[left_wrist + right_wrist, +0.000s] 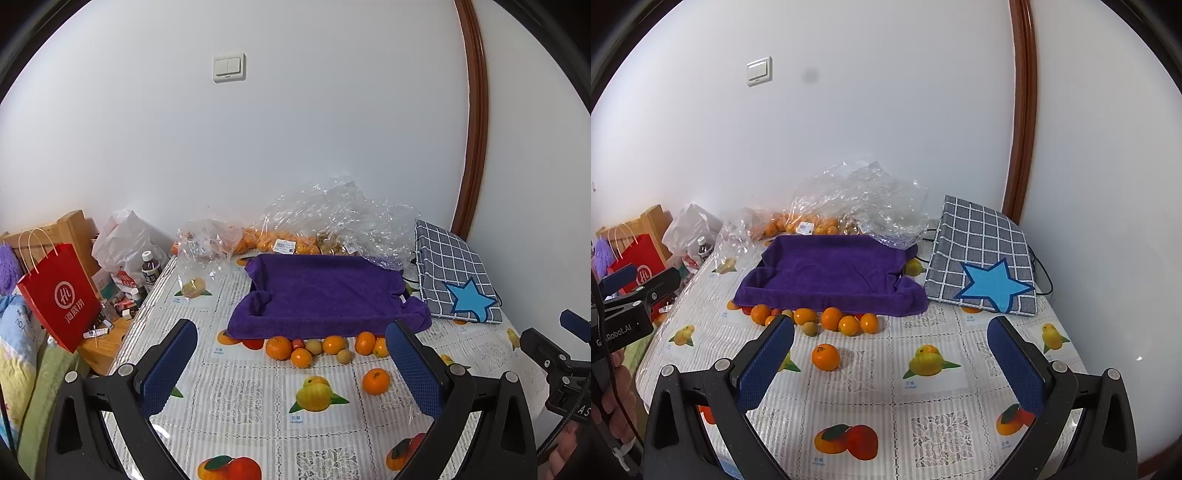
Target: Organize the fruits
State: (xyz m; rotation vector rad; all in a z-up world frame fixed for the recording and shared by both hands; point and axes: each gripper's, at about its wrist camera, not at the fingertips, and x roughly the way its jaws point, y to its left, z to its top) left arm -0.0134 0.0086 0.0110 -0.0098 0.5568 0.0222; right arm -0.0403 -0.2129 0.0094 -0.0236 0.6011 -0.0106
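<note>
A tray lined with a purple towel [325,295] [831,273] sits mid-table. A row of loose oranges [279,348] [831,318] and small greenish-brown fruits [344,356] [810,328] lies along its near edge. One orange [376,381] [826,356] lies alone, nearer to me. My left gripper [291,365] is open and empty above the table, short of the fruit. My right gripper [892,354] is open and empty, to the right of the lone orange.
Clear plastic bags with more oranges [280,240] [809,225] lie against the wall. A checked cloth with a blue star [454,280] [982,262] lies at the right. A red paper bag [59,295], a bottle [150,271] and clutter stand left of the table.
</note>
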